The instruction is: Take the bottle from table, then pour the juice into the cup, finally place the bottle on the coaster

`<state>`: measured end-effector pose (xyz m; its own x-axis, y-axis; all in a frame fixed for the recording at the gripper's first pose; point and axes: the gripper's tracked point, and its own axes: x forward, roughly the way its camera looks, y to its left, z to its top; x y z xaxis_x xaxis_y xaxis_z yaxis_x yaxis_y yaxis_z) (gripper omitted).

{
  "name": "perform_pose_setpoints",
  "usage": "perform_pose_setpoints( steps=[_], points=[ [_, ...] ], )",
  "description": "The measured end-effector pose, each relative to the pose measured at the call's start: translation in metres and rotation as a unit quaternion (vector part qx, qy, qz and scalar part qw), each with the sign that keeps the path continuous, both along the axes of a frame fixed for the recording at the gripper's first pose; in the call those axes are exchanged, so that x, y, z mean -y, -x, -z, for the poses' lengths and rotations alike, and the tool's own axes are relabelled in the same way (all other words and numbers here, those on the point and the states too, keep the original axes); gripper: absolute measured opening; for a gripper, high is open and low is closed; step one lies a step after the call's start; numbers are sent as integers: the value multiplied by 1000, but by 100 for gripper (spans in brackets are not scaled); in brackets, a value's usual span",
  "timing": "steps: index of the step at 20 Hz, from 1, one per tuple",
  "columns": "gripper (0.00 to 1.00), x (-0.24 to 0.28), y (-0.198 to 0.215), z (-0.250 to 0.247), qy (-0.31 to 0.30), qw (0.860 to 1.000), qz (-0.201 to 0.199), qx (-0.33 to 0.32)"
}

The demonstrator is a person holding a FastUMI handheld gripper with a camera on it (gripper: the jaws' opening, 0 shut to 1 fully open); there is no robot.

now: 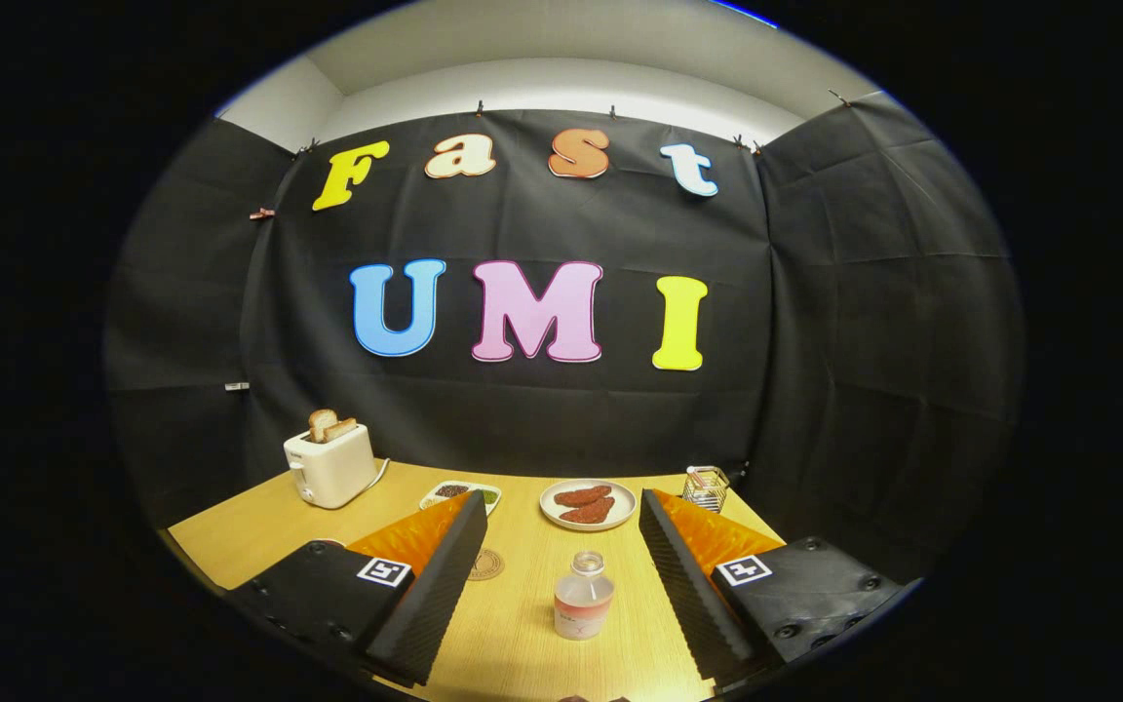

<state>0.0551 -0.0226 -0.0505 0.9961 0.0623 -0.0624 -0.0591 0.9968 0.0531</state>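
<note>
Tongs [561, 541] spread wide, gripping nothing. Bottle [583, 607] stands upright on worktop [250, 531] between the fingers, long axis vertical, neck up. Coaster [485, 565] just beside left finger.

Staged booth, mock kitchen setup: black cloth walls [542, 409] clipped up under a plain white ceiling, wooden worktop [230, 546] at bottom with toaster [329, 466] holding bread lower left, plate of food [588, 504] at centre.
</note>
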Motion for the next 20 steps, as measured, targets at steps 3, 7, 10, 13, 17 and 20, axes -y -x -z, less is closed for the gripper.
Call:
perform_pose_setpoints(
  steps=[3, 7, 10, 13, 17, 20],
  points=[
    [97, 1, -12, 26, 1, 1000, -9, -14],
    [97, 4, -35, 59, -1, 999, -24, -26],
    [97, 10, -51, 82, -5, 999, -25, -38],
    [97, 10, -65, 103, -7, 999, -21, -49],
    [97, 1, -81, 128, -22, 998, -23, -57],
    [98, 7, -90, 148, -19, 998, -15, -61]
  ],
)
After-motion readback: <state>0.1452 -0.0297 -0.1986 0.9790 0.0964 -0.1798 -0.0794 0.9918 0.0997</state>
